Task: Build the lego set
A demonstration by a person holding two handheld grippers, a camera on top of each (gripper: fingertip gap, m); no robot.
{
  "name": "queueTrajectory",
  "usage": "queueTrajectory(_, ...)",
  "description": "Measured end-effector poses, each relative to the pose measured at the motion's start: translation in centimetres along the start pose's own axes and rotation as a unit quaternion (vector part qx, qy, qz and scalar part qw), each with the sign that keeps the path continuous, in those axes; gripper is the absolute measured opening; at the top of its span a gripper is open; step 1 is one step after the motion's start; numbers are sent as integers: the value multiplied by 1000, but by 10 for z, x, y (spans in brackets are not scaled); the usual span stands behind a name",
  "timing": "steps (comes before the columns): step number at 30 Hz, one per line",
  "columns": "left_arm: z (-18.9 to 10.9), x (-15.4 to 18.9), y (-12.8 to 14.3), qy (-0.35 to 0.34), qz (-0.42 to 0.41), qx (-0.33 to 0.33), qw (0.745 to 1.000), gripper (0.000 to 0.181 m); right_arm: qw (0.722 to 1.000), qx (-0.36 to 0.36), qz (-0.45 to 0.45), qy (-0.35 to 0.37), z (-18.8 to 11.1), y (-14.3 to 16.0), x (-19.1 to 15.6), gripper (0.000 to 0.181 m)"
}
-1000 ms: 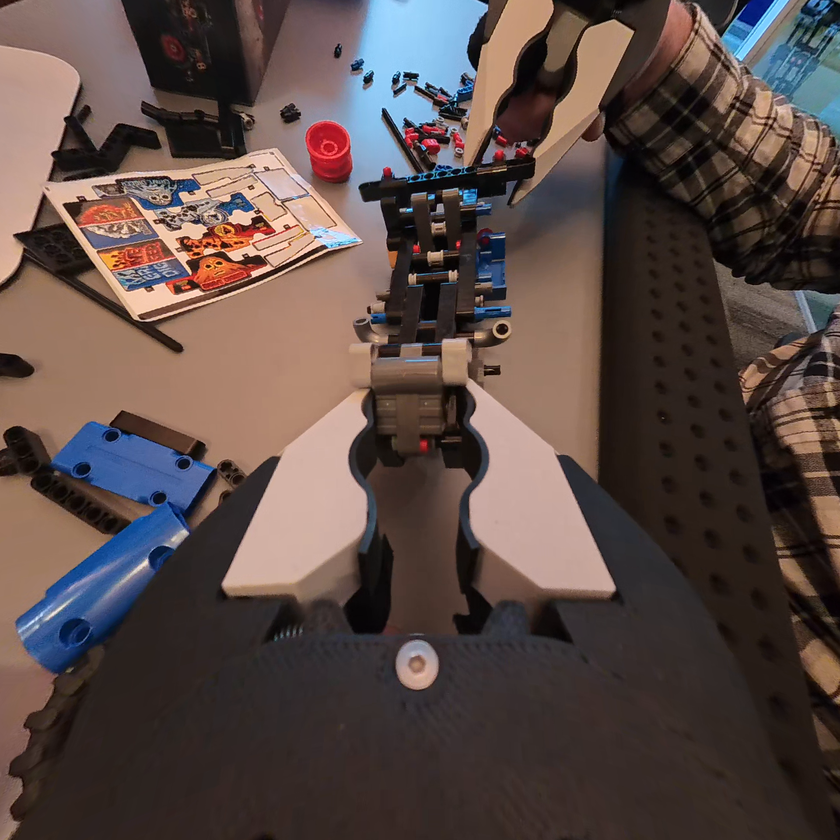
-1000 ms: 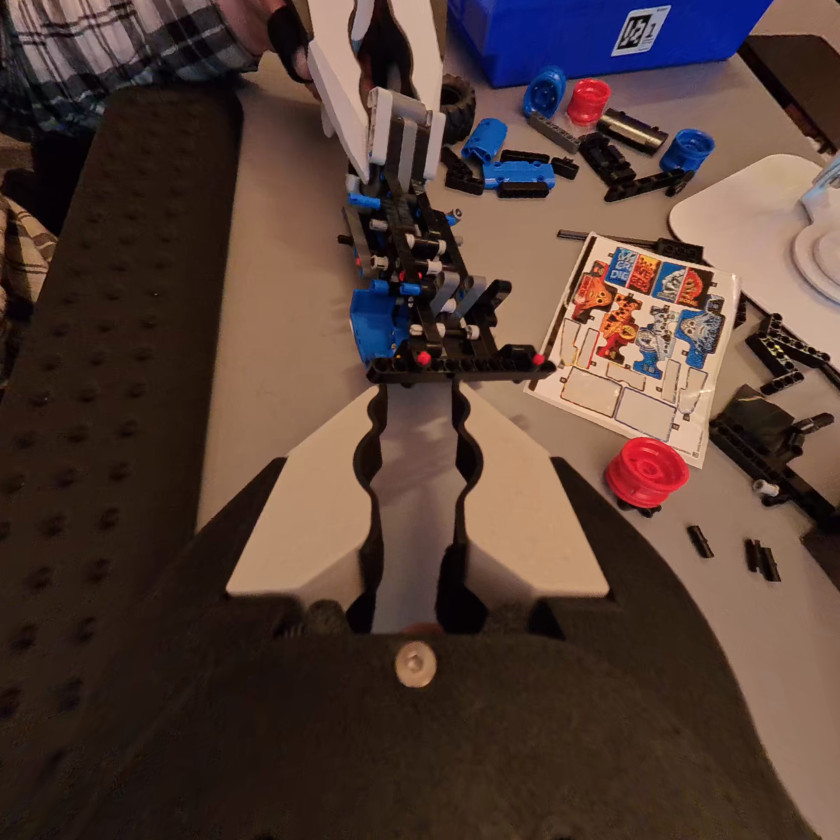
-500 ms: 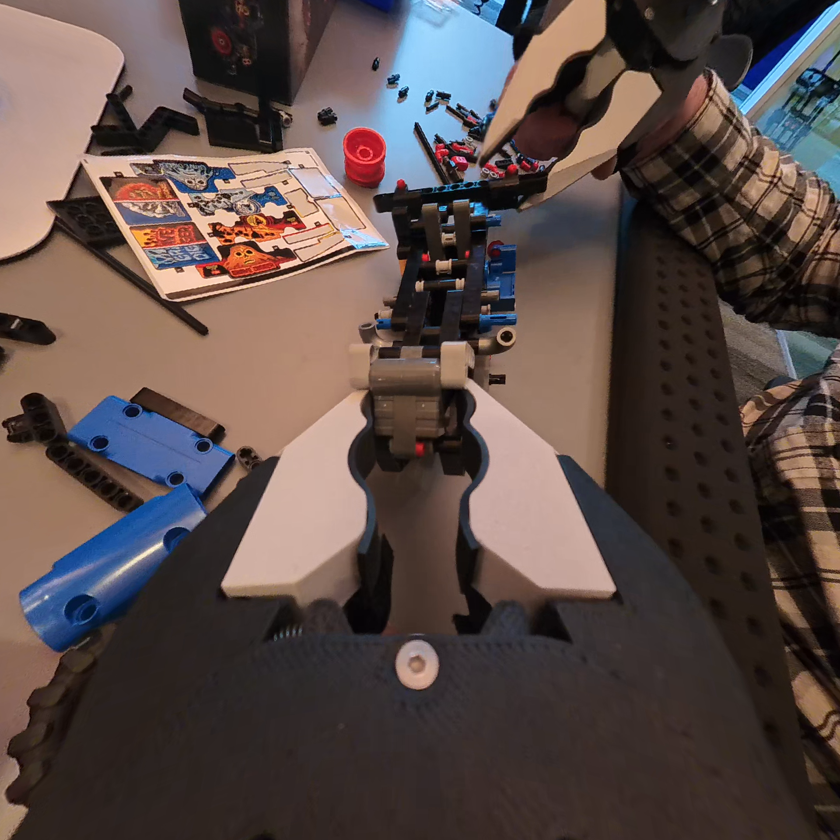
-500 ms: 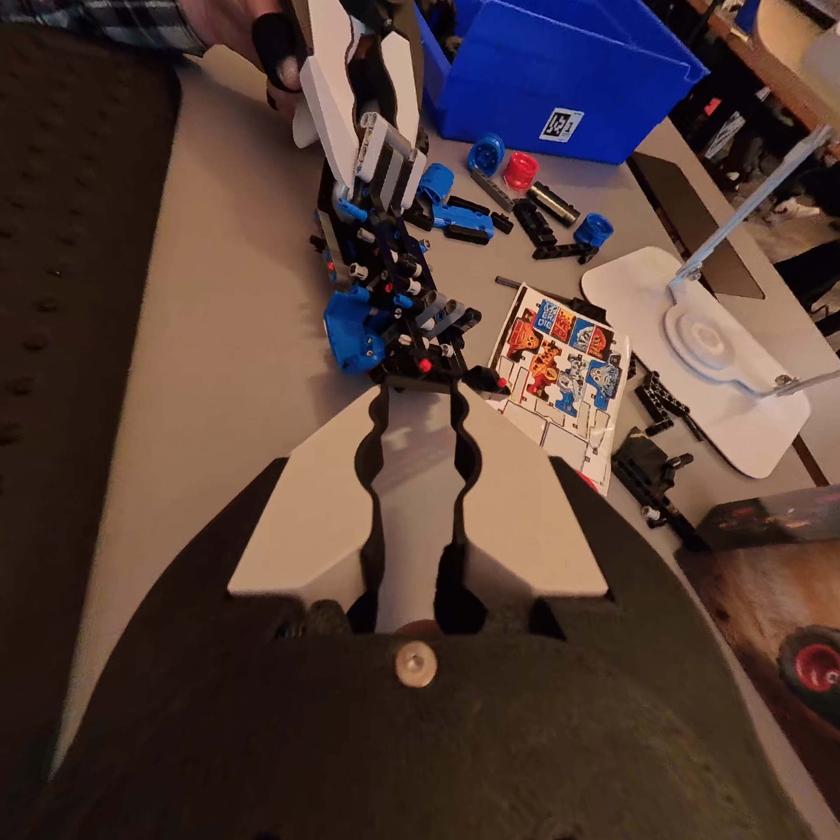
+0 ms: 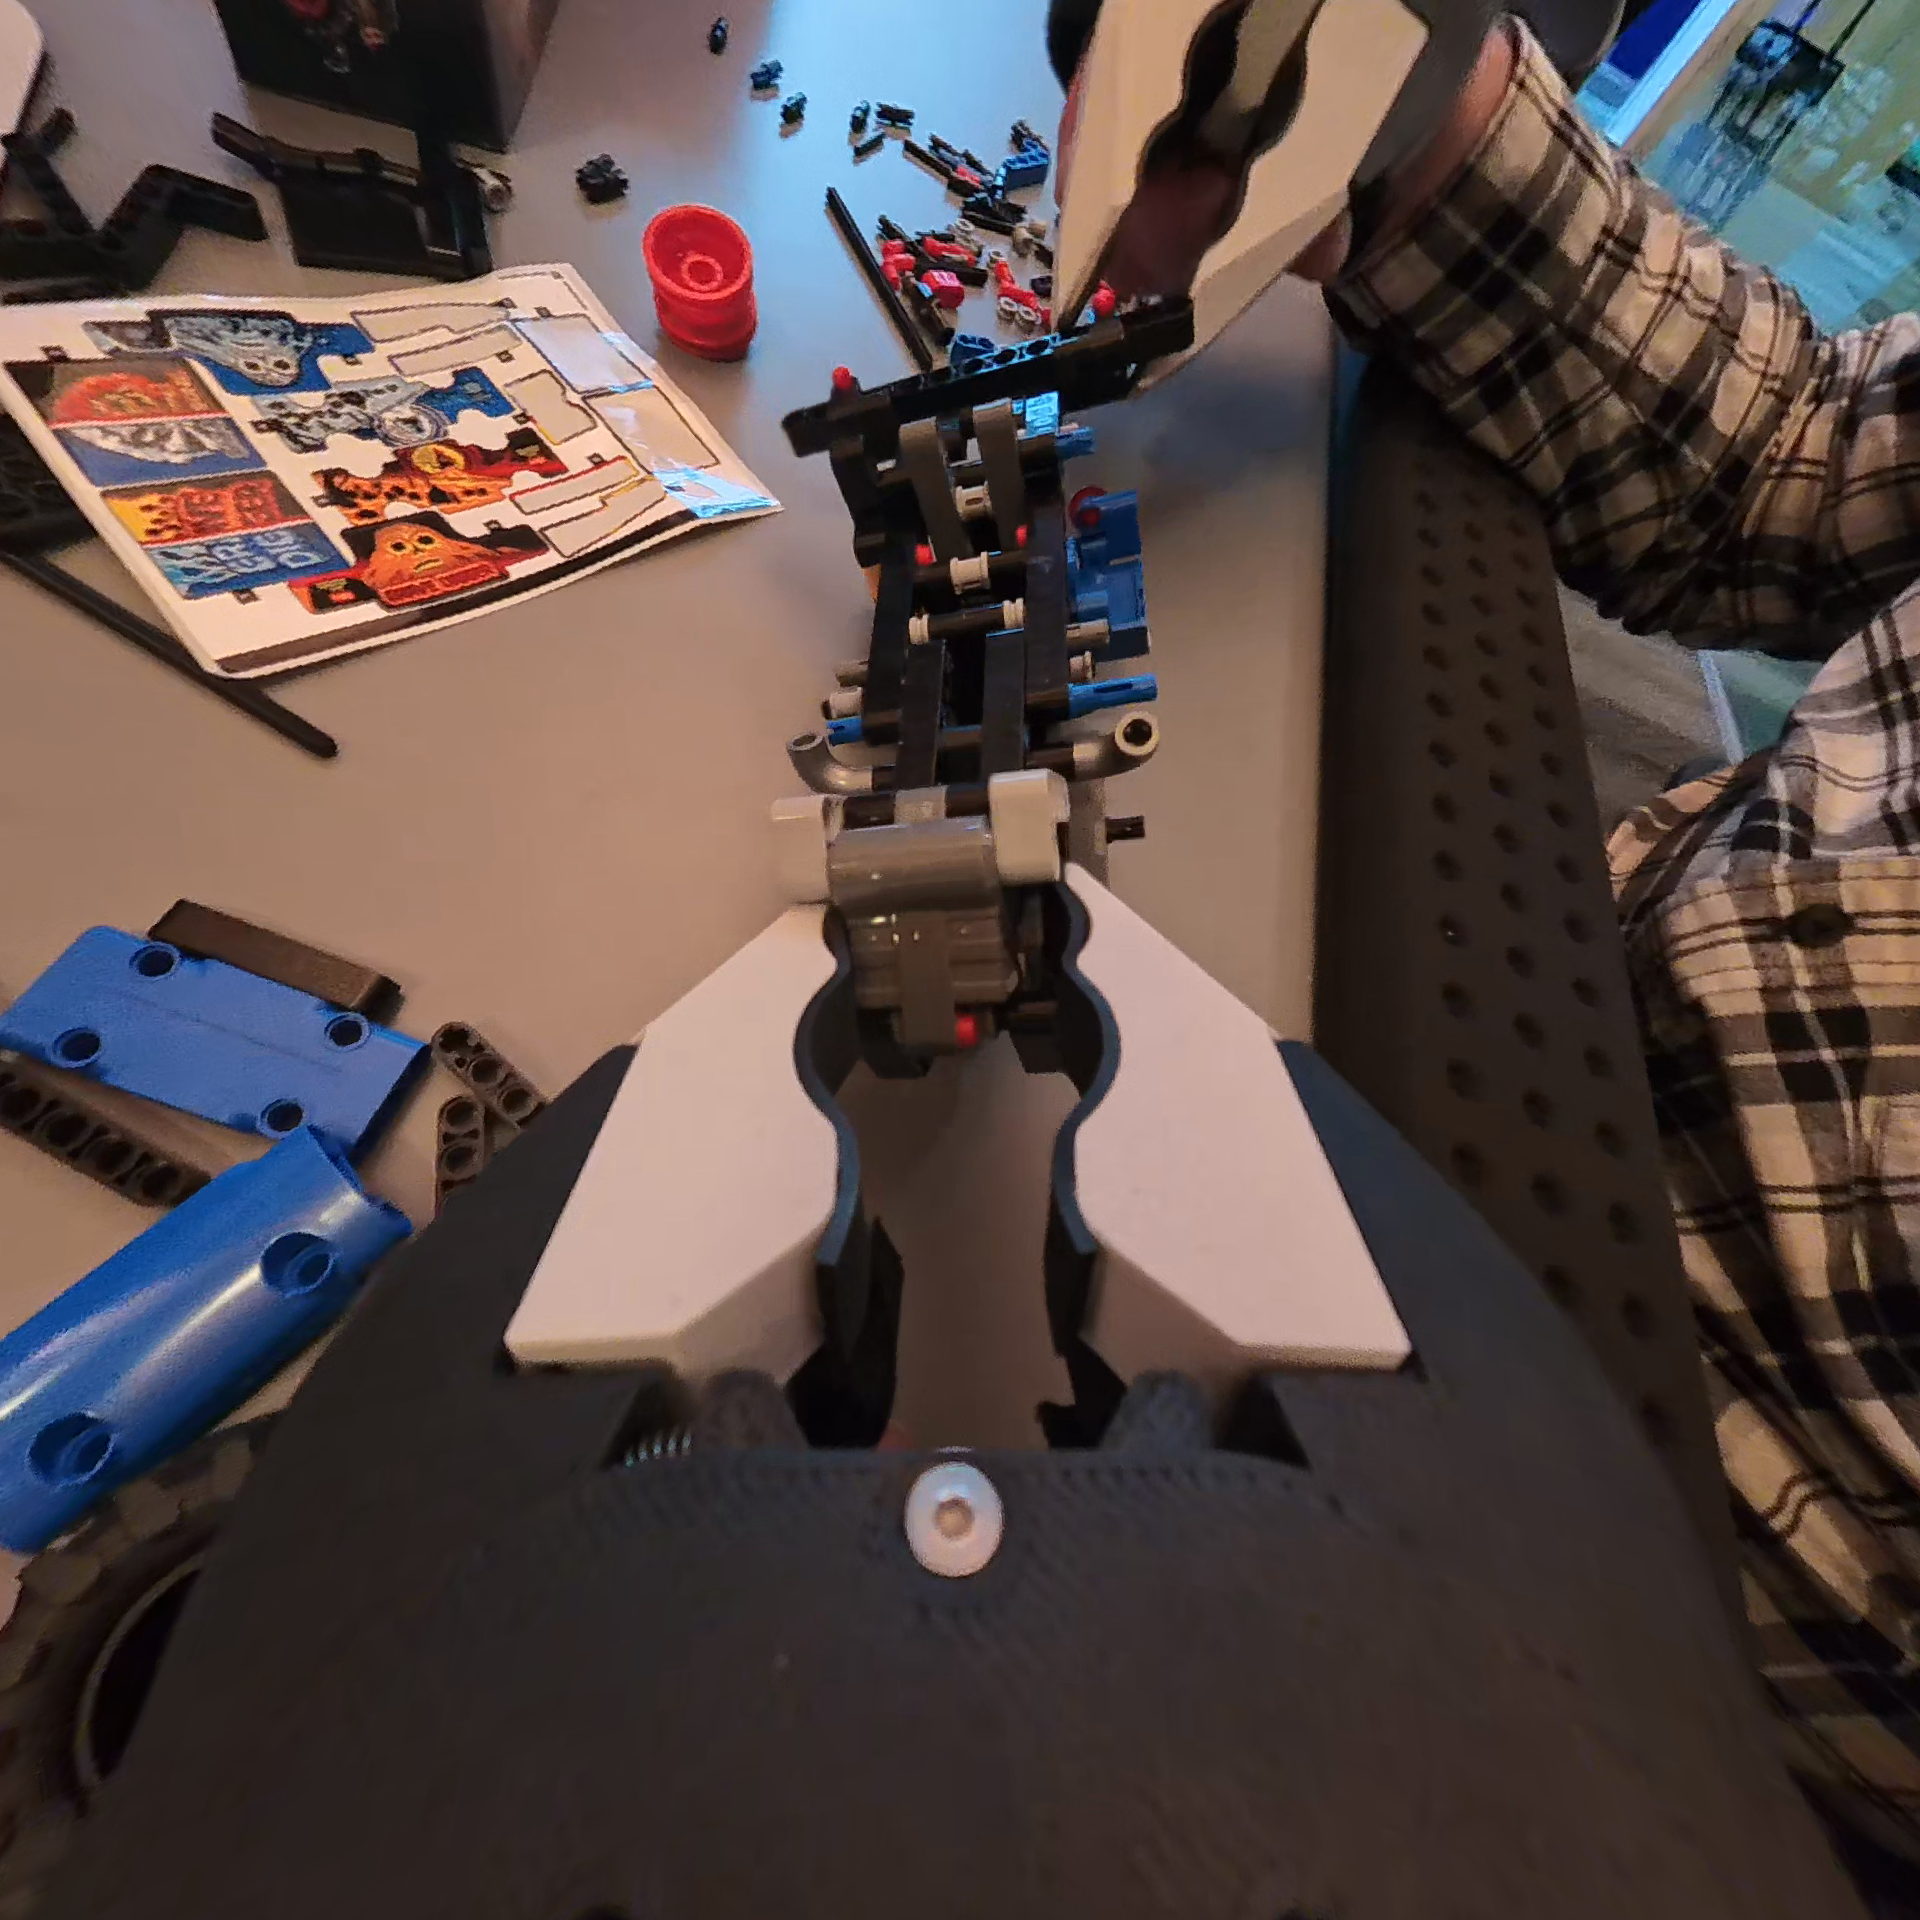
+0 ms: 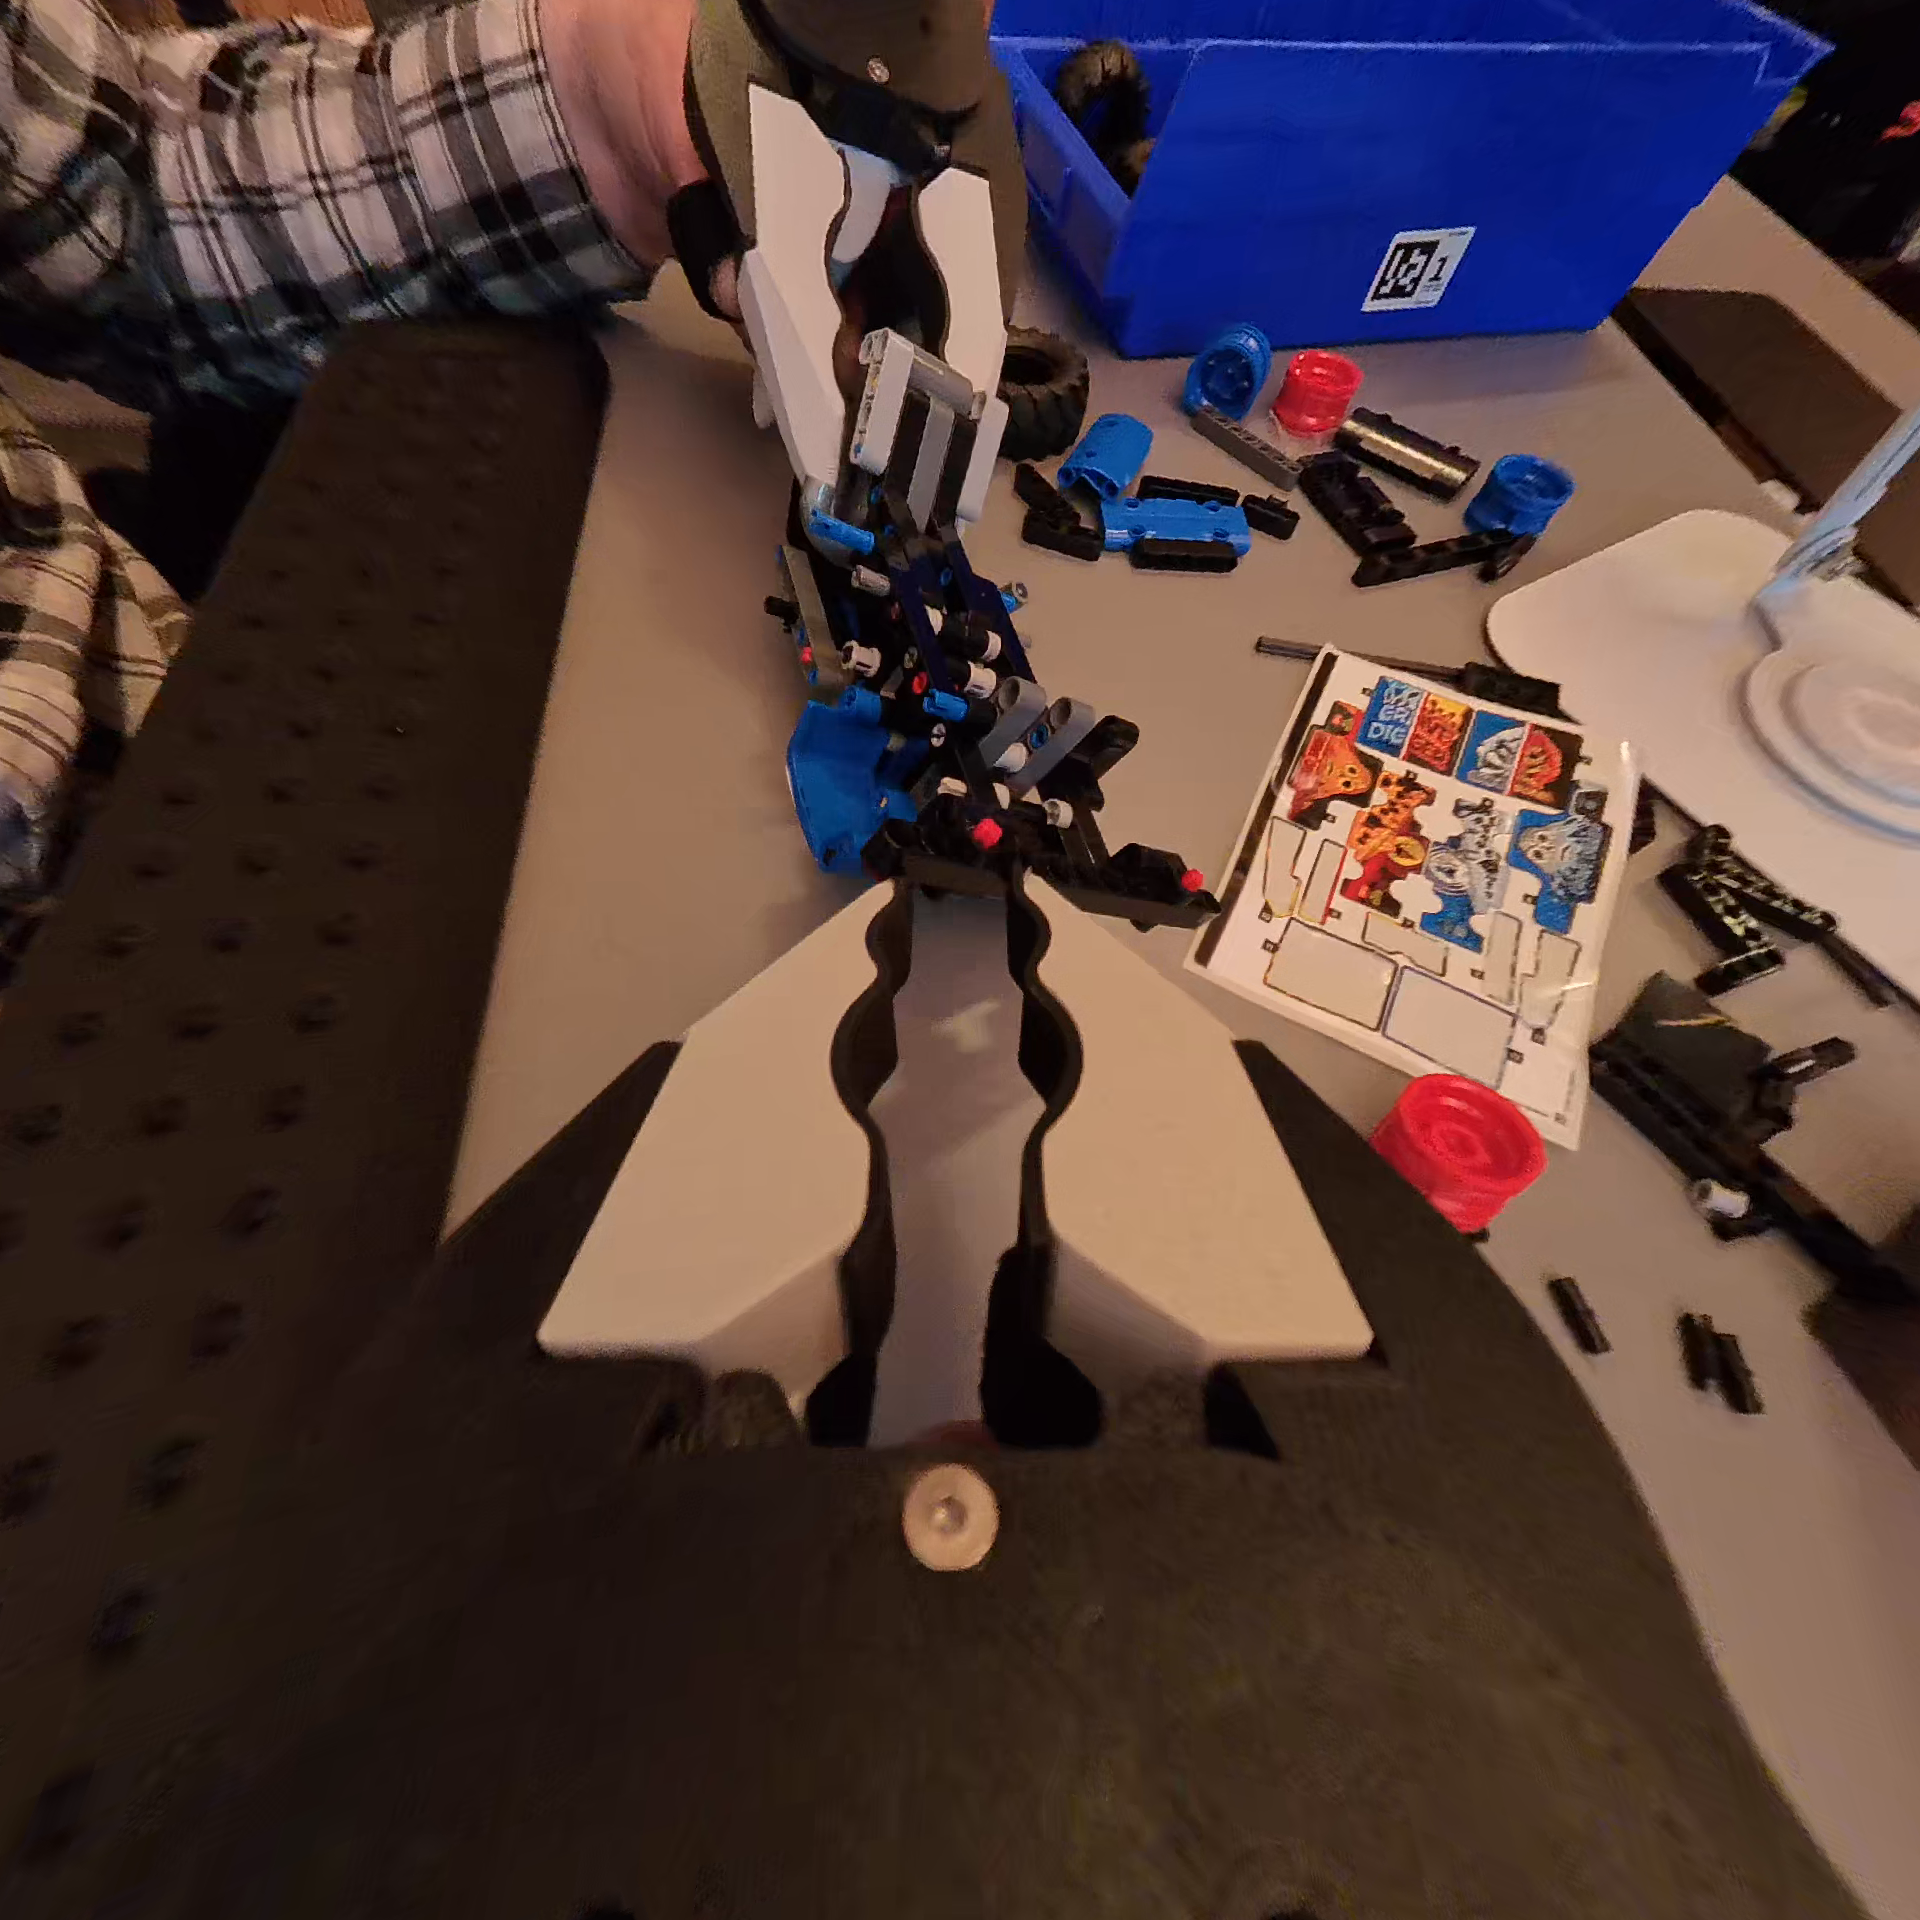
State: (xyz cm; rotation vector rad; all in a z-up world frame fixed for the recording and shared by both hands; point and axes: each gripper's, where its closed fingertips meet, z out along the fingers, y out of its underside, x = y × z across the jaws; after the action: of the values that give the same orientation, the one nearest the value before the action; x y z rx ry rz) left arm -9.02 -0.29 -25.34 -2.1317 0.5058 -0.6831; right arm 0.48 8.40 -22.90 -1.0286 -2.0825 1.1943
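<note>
A long black, grey and blue lego chassis is held between both grippers, low over the grey table. My left gripper is shut on its dark grey end block. My right gripper is closed on the black cross beam at the other end. In the left wrist view the right gripper grips that beam near its right end. In the right wrist view the left gripper holds the far end, and the chassis is twisted, blue side down.
A sticker sheet and red wheel hub lie left of the chassis. Small parts are scattered beyond. Blue panels lie at near left. A black perforated mat and plaid sleeves are on the right. A blue bin stands behind. My hands' fingertips stand some 15 centimeters from each other.
Both grippers kept their hold. The chassis has rolled a little, so the black beam now slants with its right end higher. The right gripper swung aside and came back.
</note>
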Motion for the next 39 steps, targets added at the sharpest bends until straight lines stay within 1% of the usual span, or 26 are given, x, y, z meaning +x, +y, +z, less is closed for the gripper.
queueTrajectory(3,1,6,2,15,2,-5,1000,34,999,2,31,-20,-1,2,-2,15)
queueTrajectory(7,1,3,-1,8,2,3,1000,33,998,-14,44,-30,2,9,-3,0)
queueTrajectory(9,1,3,-2,5,5,5,1000,33,998,-13,45,-30,3,9,-2,0)
queueTrajectory(10,2,1,-2,0,8,2,1000,32,999,-12,45,-26,3,9,-1,1)
queueTrajectory(14,3,1,-2,-5,18,2,1000,29,999,-19,37,-4,3,11,5,15)
queueTrajectory(20,3,-6,-4,-32,33,5,999,32,999,-39,-12,27,5,14,8,32)
queueTrajectory(27,4,-6,-4,-37,45,3,998,32,996,-60,-60,39,10,19,5,38)
queueTrajectory(30,4,-6,-4,-35,41,4,999,32,995,-65,-65,43,12,21,6,39)
queueTrajectory(36,4,-6,-5,-30,28,9,999,31,992,-75,-83,52,13,23,7,39)
queueTrajectory(39,4,-7,-6,-27,20,13,999,31,992,-74,-90,53,14,22,7,35)
